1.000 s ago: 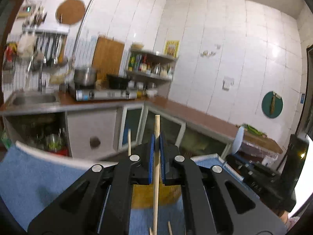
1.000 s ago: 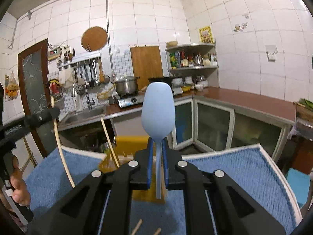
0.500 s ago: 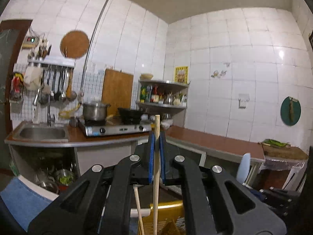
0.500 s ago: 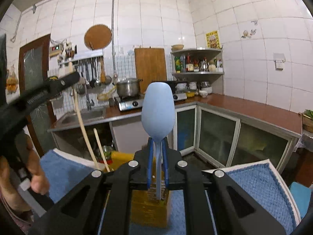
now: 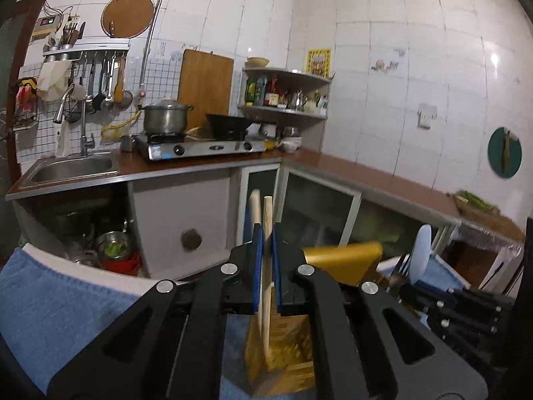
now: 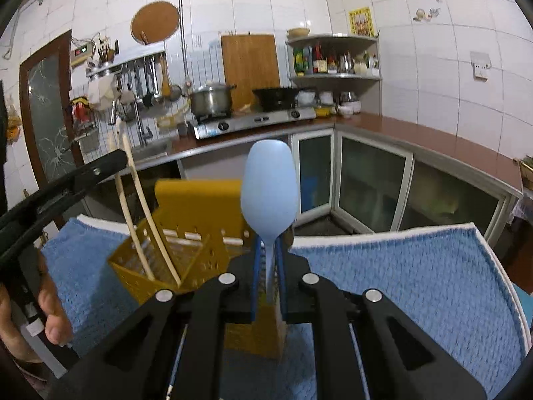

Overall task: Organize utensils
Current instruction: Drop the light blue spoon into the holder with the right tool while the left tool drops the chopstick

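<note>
- The blue towel [image 6: 416,266] covers the lower half of the right wrist view and carries the work; it is the one large surface under the task's things.
- One yellow utensil holder [image 6: 196,206] stands on the towel at centre left of the right wrist view, with a tall back panel and a perforated basket in front. In the left wrist view it shows at lower centre, behind and beneath the gripper.
- The left gripper [image 5: 266,266] fills the bottom of the left wrist view. Its jaws are closed tight on one wooden chopstick [image 5: 267,220], held upright.
- The right gripper [image 6: 268,266] fills the bottom of the right wrist view. Its jaws are pinched on the thin handle of one blue spoon [image 6: 269,196], bowl upward, just in front of the holder.
- The second chopstick [image 5: 255,208] stands just left of the held one. In the right wrist view, both sticks reach down with their lower ends inside the basket at centre left.
- A hand [image 6: 50,313] grips the left tool at the lower left edge of the right wrist view.
- Count: two chopsticks, one spoon, one holder, two grippers.
- Progress, as a judgement: the chopsticks look nearly placed, since their tips sit in the basket but one is not yet let go. The spoon is not yet in the holder.
</note>
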Tool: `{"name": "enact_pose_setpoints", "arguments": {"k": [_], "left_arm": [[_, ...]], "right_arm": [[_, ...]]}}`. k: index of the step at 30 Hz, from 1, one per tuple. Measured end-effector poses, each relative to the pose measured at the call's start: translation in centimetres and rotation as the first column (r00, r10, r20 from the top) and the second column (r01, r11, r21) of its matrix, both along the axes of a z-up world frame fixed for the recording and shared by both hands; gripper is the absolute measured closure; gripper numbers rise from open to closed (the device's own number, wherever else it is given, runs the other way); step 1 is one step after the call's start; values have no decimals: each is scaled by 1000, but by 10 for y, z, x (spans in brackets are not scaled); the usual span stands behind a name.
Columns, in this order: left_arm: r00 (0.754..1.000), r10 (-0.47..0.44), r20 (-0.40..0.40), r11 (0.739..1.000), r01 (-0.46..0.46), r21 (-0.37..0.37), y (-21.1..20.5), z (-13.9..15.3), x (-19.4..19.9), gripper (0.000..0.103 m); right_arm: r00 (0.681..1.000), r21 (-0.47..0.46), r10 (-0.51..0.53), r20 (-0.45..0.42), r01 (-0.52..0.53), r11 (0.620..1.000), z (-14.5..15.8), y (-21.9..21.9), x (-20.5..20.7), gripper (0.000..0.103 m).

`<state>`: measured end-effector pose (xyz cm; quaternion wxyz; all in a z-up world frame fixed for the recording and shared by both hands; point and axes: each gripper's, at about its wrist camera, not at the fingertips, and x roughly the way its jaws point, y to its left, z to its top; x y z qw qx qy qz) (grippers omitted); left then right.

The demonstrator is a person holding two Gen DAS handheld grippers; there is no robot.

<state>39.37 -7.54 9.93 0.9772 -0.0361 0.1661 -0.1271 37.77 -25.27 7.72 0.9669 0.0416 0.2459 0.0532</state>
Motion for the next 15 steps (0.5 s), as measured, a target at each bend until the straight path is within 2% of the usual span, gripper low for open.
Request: {"name": "enact_pose_setpoints", "arguments": {"k": [5, 6, 7, 8, 9, 10, 13, 15], "left_arm": [[999, 11, -39, 1000, -10, 27, 8, 1, -15, 95], [999, 13, -51, 1000, -12, 21, 12, 4, -20, 87], [998, 10, -58, 1000, -9, 10, 16, 8, -24, 74], [998, 11, -63, 1000, -11, -1, 21, 12, -30, 66], [998, 21, -63, 1000, -22, -10, 26, 18, -37, 48], [998, 31, -60, 999, -31, -13, 29, 21, -42, 36], [997, 42, -62, 999, -43, -15, 42, 33, -61, 30], [996, 36, -87, 999, -36, -3, 47, 37, -71, 20]], "right_arm": [[999, 32, 13, -48, -11, 999, -1, -4, -7, 92], [998, 35, 14, -57, -12, 999, 2, -5, -9, 90], [998, 31, 12, -62, -10, 999, 6, -6, -14, 77], [998, 34, 14, -63, -12, 999, 10, -6, -17, 67], [998, 45, 18, -55, -15, 999, 16, -8, -24, 52], [999, 49, 17, -46, -15, 999, 21, -8, -29, 51], [999, 38, 10, -44, -8, 999, 35, -10, -45, 51], [999, 33, -5, -54, 6, 999, 41, -12, -56, 50]]}}
